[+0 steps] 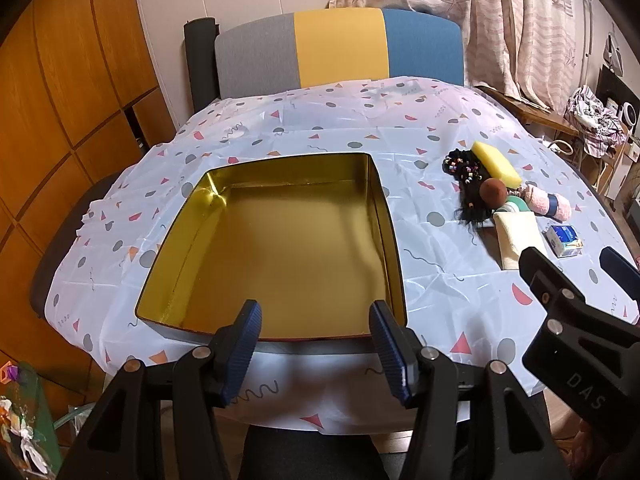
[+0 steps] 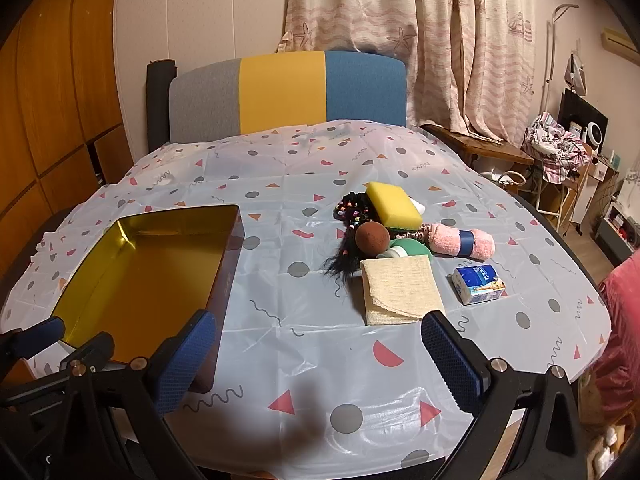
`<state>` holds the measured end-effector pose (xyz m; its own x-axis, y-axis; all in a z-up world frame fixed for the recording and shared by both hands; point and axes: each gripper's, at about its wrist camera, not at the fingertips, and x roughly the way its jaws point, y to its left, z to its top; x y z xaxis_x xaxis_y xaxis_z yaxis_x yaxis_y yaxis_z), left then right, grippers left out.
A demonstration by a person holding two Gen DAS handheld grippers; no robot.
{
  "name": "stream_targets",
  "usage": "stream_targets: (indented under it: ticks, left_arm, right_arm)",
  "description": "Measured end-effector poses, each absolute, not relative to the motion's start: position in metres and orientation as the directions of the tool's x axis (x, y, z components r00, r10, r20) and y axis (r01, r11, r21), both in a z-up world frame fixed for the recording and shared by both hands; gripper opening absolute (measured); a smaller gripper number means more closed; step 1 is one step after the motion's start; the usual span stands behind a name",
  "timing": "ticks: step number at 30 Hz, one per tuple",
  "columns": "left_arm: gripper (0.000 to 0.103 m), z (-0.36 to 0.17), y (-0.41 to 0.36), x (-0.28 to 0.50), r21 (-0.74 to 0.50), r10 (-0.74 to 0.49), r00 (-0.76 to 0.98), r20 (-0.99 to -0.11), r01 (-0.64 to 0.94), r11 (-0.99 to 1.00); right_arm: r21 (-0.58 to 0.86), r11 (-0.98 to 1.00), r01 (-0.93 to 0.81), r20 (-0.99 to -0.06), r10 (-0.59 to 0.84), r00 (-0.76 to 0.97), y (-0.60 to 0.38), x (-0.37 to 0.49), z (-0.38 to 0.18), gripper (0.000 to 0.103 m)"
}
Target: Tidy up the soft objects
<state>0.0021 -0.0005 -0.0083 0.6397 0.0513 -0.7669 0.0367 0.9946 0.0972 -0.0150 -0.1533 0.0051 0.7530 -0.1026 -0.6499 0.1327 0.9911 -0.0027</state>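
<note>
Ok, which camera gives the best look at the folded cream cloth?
The right wrist view: the folded cream cloth lies whole and unobstructed near the middle of the frame. In the left wrist view the cloth sits small at the right side, and the right tool covers its near corner.

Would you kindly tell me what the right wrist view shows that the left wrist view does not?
Only the right wrist view shows the whole cream cloth unobstructed, and a red fabric at the right edge. Only the left wrist view shows the tin's full gold floor, with nothing in it. Both show the yellow sponge, brown ball, tissue pack and both open grippers, left and right.
</note>
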Motion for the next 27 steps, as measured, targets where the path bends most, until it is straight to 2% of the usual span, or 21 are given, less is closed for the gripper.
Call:
stream_targets:
  ticks: [27]
  left_arm:
    - [0.056,-0.0182,0.0016,0.0075,0.087,0.052,0.604,-0.795,0.028,0.996]
  right_arm:
    - [-0.003,0.991,0.135,-0.668,-0.102,0.738,-0.1548,-0.0133,-0.0009,0.103]
